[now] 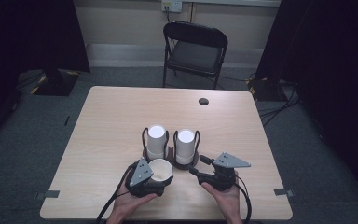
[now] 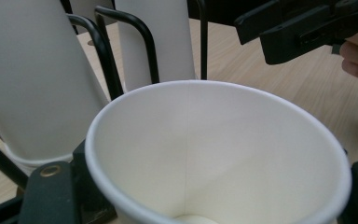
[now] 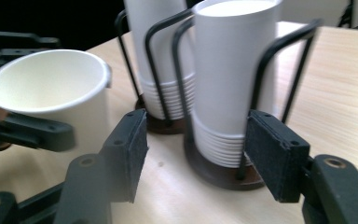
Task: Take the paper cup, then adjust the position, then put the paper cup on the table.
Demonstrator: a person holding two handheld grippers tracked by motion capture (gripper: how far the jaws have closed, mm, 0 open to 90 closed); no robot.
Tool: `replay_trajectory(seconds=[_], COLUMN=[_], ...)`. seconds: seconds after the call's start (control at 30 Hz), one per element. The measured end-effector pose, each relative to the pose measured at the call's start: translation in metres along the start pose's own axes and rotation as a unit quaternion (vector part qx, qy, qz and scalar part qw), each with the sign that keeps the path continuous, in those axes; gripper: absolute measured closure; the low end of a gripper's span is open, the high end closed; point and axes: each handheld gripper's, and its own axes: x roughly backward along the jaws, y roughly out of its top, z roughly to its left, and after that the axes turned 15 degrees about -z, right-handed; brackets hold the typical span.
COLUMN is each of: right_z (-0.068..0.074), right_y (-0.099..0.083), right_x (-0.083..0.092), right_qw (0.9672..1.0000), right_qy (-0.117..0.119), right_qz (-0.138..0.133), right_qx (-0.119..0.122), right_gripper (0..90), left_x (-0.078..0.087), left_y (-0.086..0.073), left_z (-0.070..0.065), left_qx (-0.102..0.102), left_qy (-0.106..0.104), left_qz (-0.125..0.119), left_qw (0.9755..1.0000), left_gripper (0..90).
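The left gripper [image 1: 161, 183] holds a single paper cup [image 1: 160, 170] upright, mouth up, near the person's edge of the table [image 1: 107, 121]. Its jaws clamp the cup's sides below the rim; in the left gripper view the cup [image 2: 214, 154] sits squarely between the two black jaws, which looks like a steady grip meant to keep it from tipping while the other hand works.

Just beyond it stand two wire holders side by side, each keeping a stack of upturned cups upright: the left stack [image 1: 156, 140] and the right stack [image 1: 185, 145]. The wire loops keep the stacks from toppling but leave the sides open, so a jaw can reach in between the wires.

The right gripper [image 1: 197, 167] lies level, just near and right of the right stack, pointing at it. Its jaws stand open with nothing between them; in the right gripper view the pads [image 3: 133, 154] straddle the lower part of that stack [image 3: 230, 79] without touching it. I'd guess the wide opening is set to take the stack's width, perhaps to pull off the next cup.
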Motion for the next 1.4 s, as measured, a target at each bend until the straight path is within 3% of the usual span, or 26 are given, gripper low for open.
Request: replay_trajectory(seconds=[0.17,0.27,0.4,0.6,0.7,0.83,1.1,1.33,1.4], right_z=[-0.007,-0.012,-0.017,-0.025,-0.029,-0.03,-0.034,-0.036,-0.037], right_y=[-0.006,-0.01,-0.015,-0.024,-0.029,-0.032,-0.041,-0.047,-0.05], right_x=[0.011,0.016,0.021,0.024,0.027,0.028,0.03,0.028,0.027], right_qw=[0.9991,0.9975,0.9952,0.9919,0.9908,0.9901,0.9831,0.9827,0.9819], right_qy=[-0.031,-0.053,-0.076,-0.115,-0.121,-0.128,-0.171,-0.172,-0.176], right_qz=[-0.029,-0.037,-0.053,-0.047,-0.055,-0.058,-0.065,-0.068,-0.07], right_qx=[-0.008,-0.026,-0.03,-0.028,-0.027,-0.007,-0.006,-0.011,-0.008], right_gripper=[34.2,26.5,22.5,17.9,14.8,14.0,13.7,14.1,14.1], left_x=[0.01,0.014,0.019,0.026,0.03,0.034,0.034,0.03,0.028], left_y=[0.001,0.001,0.0,0.001,0.002,0.004,0.008,0.007,0.006], left_z=[0.009,0.016,0.026,0.04,0.048,0.057,0.075,0.089,0.094], left_qx=[0.012,0.007,0.013,0.021,0.015,0.023,0.031,0.033,0.044], left_qy=[0.013,0.03,0.05,0.066,0.082,0.106,0.135,0.16,0.164], left_qz=[-0.008,-0.008,-0.017,-0.027,-0.021,-0.033,-0.046,-0.046,-0.054], left_qw=[0.9998,0.9995,0.9985,0.9973,0.9963,0.9936,0.9894,0.9855,0.9841], left_gripper=[23.6,23.8,23.9,23.9,23.9,23.9,23.9,23.9,23.9])
